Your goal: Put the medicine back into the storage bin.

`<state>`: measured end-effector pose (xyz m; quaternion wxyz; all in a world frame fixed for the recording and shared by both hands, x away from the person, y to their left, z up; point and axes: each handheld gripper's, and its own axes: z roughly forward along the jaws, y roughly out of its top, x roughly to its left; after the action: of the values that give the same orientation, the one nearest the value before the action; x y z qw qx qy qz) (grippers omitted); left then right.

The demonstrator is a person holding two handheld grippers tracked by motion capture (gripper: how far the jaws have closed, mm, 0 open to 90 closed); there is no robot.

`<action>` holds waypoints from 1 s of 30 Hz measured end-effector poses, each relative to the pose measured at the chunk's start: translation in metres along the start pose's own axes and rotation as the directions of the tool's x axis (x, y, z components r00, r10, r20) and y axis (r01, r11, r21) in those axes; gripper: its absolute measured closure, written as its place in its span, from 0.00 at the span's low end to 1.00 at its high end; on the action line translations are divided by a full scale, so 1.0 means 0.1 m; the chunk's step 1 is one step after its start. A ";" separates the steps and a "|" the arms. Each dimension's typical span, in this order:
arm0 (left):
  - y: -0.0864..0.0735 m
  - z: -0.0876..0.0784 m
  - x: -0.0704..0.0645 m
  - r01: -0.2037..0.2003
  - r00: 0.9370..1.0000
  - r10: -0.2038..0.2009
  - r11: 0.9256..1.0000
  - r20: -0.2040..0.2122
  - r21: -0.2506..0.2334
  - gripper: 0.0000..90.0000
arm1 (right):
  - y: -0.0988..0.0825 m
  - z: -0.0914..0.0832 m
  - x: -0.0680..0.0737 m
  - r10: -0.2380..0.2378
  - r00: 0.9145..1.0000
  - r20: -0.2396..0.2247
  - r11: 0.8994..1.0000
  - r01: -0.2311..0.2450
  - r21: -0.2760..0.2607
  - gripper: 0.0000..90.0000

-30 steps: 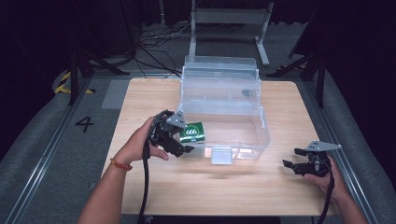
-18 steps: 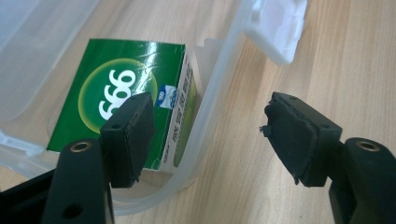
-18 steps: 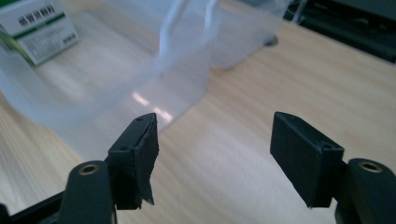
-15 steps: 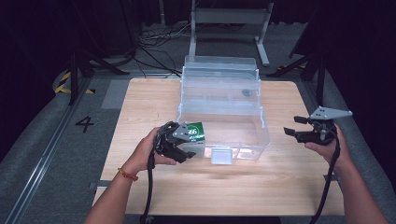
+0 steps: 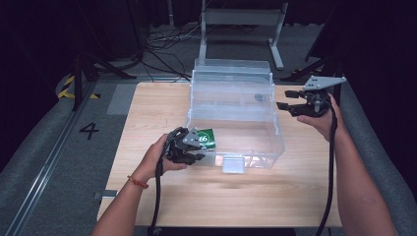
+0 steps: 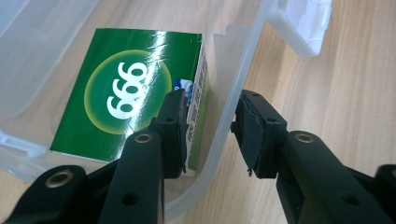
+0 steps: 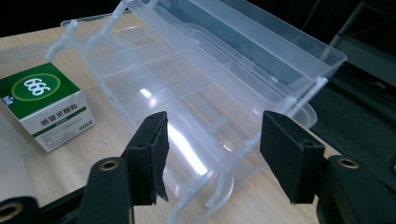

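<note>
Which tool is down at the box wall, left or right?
The left tool: its jaws straddle the clear box wall beside the green carton. The right tool hangs above, empty.

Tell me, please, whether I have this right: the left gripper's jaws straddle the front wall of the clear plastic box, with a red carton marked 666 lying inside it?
Nearly right. The carton is green, not red, as the left gripper view shows. The rest holds: the left gripper has one jaw inside and one outside the front wall of the clear plastic box, its jaws having just been closing.
</note>
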<state>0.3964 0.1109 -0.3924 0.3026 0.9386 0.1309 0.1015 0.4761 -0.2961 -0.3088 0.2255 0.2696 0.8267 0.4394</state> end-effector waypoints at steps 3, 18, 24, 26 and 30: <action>0.00 -0.01 -0.01 -0.017 1.000 0.016 1.000 0.016 0.010 0.76 | 0.14 0.15 0.00 -0.011 1.000 -0.010 1.000 0.011 0.011 0.48; -0.03 -0.06 0.04 -0.021 0.999 0.021 1.000 0.030 0.002 0.78 | 0.42 0.77 -0.11 -0.052 0.997 -0.058 0.995 0.057 0.083 0.54; -0.02 -0.01 0.06 -0.020 0.999 0.019 0.999 0.041 0.033 0.80 | 0.46 0.97 -0.14 -0.055 0.994 -0.096 0.988 0.068 0.139 0.57; -0.03 0.03 0.07 -0.026 0.999 0.024 0.999 0.048 0.046 0.82 | 0.48 1.04 -0.15 -0.059 0.995 -0.086 0.983 0.073 0.170 0.59; -0.04 0.03 0.06 -0.024 0.999 0.023 0.999 0.044 0.034 0.82 | 0.49 1.13 -0.17 -0.080 0.992 -0.099 0.972 0.100 0.212 0.65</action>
<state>0.4022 0.1146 -0.3963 0.2878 0.9472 0.1149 0.0824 0.5702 -0.2155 -0.3231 0.1773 0.2348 0.8903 0.3476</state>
